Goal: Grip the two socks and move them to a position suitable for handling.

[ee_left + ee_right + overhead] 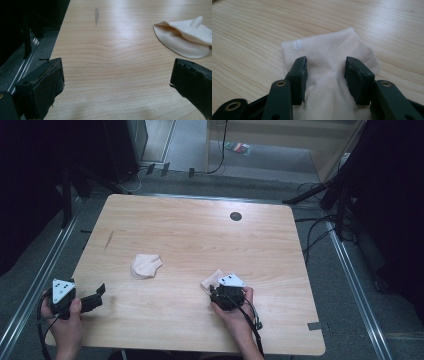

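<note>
Two pale socks lie apart on the surface point(190, 240). Right hand-held gripper point(325, 66) straddles the near sock point(329, 57), unclenched, seemingly for pinching; left hand-held gripper point(117, 82) waits released, wide.

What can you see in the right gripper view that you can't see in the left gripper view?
The right gripper view has a flat pale sock with small white lettering, lying between the right gripper jaws, which stand apart on either side of it. The left gripper view has a crumpled sock, a dark streak in the wood, the floor beside the table, and the left gripper wide open over bare wood. Both have the same wooden table and black jaws.
</note>
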The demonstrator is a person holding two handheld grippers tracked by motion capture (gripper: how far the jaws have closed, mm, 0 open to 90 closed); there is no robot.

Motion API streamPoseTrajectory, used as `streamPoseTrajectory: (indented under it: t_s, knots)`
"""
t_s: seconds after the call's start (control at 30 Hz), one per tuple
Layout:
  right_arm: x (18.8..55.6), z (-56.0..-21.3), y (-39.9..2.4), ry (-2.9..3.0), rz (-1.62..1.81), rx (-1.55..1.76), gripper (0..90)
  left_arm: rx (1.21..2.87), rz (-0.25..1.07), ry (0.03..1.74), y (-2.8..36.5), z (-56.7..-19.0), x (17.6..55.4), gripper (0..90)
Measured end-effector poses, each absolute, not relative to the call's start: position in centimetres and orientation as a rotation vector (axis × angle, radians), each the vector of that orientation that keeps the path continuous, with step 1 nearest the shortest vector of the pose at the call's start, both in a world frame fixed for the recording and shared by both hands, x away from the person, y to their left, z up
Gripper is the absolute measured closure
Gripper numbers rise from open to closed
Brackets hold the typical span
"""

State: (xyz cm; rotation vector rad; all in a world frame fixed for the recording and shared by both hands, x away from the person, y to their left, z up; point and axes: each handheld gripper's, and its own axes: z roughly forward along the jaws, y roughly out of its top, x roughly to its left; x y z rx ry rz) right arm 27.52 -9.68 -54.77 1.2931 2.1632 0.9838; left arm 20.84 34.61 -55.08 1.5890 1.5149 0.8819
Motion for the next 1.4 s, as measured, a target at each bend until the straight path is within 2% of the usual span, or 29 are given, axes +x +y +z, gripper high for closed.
streamPoseTrajectory:
  t_s: [0.07, 0.13, 0.2, 0.33, 0.47, 0.63, 1.03, 1.4]
  knots:
    - [27.5, -54.7, -9.8, 2.173, 0.976, 1.284, 65.3, 1.581, 0.879, 1.514, 34.6, -55.1, 20.9, 0.0]
    - [27.5, -54.8, -10.1, 2.170, 1.002, 1.274, 79.7, 1.583, 0.871, 1.516, 34.7, -55.1, 20.9, 0.0]
    - [27.7, -54.8, -10.5, 2.168, 1.033, 1.308, 84.9, 1.582, 0.877, 1.514, 34.6, -55.1, 20.8, 0.0]
    - [27.9, -54.8, -11.1, 2.188, 1.101, 1.325, 85.8, 1.573, 0.895, 1.512, 34.6, -55.1, 20.7, 0.0]
    - [27.4, -54.0, -11.4, 2.167, 1.137, 1.284, 86.0, 1.558, 0.791, 1.524, 34.6, -54.9, 20.7, 0.0]
    - [26.6, -52.6, -11.1, 2.164, 1.182, 1.230, 86.1, 1.587, 0.825, 1.467, 33.0, -53.8, 20.4, 0.0]
    - [24.7, -50.1, -10.1, 2.190, 1.279, 1.117, 86.1, 1.640, 0.729, 1.291, 27.1, -51.5, 19.9, 0.0]
    - [22.8, -49.9, -7.4, 2.305, 1.305, 0.949, 86.0, 1.757, 0.529, 1.060, 20.3, -50.1, 20.9, 0.0]
